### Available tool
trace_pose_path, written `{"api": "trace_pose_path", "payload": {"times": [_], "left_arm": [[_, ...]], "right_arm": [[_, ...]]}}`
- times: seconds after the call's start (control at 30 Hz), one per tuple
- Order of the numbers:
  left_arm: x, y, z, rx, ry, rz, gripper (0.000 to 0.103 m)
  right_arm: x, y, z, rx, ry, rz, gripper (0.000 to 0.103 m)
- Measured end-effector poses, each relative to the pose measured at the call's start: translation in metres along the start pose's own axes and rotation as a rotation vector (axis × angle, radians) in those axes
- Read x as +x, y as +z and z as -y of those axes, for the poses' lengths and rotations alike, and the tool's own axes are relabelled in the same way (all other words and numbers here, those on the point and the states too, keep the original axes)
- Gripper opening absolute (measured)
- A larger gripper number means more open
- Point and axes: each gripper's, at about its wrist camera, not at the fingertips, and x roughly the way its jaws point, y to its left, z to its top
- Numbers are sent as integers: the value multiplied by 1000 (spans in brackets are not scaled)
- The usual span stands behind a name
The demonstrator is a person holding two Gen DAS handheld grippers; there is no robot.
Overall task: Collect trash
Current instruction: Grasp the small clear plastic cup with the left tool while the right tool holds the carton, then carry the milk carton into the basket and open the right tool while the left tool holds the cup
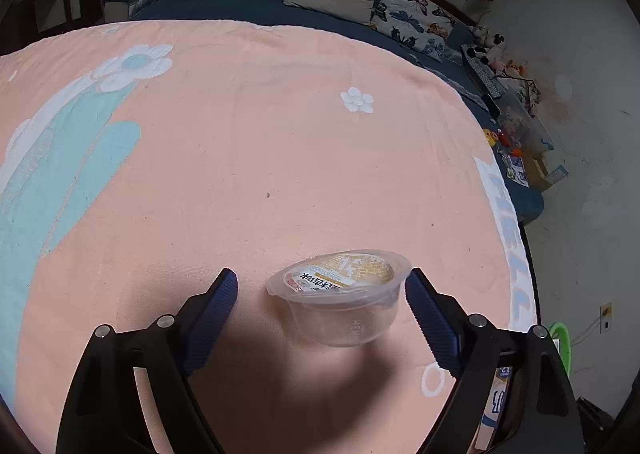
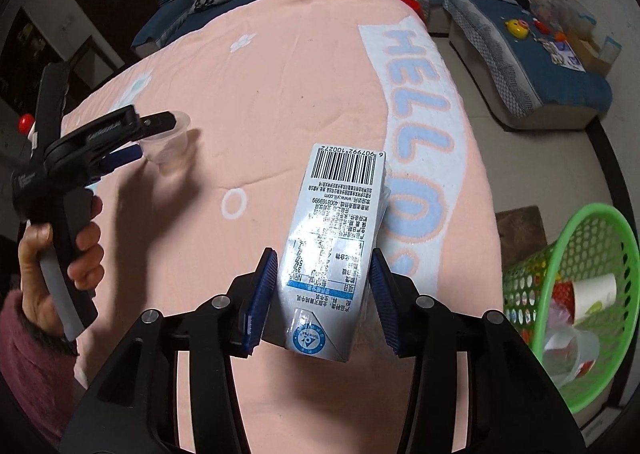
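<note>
Dim indoor light, soft shadows below, heavy fisheye edge distortion.

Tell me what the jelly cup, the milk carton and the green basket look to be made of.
Jelly cup: thin clear plastic, glossy, see-through wall, with a printed film lid.
Milk carton: coated paperboard by the look, shiny glare, folded seams.
Green basket: moulded plastic, likely rigid, with a perforated wall.

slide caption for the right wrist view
Right gripper closed on a milk carton above the pink blanket, green basket alongside.
</note>
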Motion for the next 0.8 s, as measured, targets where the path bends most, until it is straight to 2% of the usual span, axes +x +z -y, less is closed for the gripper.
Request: {"api": "trace_pose_path", "payload": {"times": [0.17, 0.23, 0.3, 0.5, 0.8], "left_arm": [[8, 3, -2, -26, -11, -4, 79], [8, 4, 1, -18, -17, 1, 74], [9, 5, 4, -12, -37, -1, 64], [4, 2, 9, 17, -30, 20, 63], [-19, -13, 22, 76, -71, 47, 62]], "right_arm": [[4, 1, 2, 0, 16, -6, 50], [5, 1, 3, 0, 15, -7, 49], [5, 0, 5, 8, 23, -5, 49], [-1, -2, 9, 14, 35, 11, 46], [-21, -6, 16, 34, 63, 44, 46]]}}
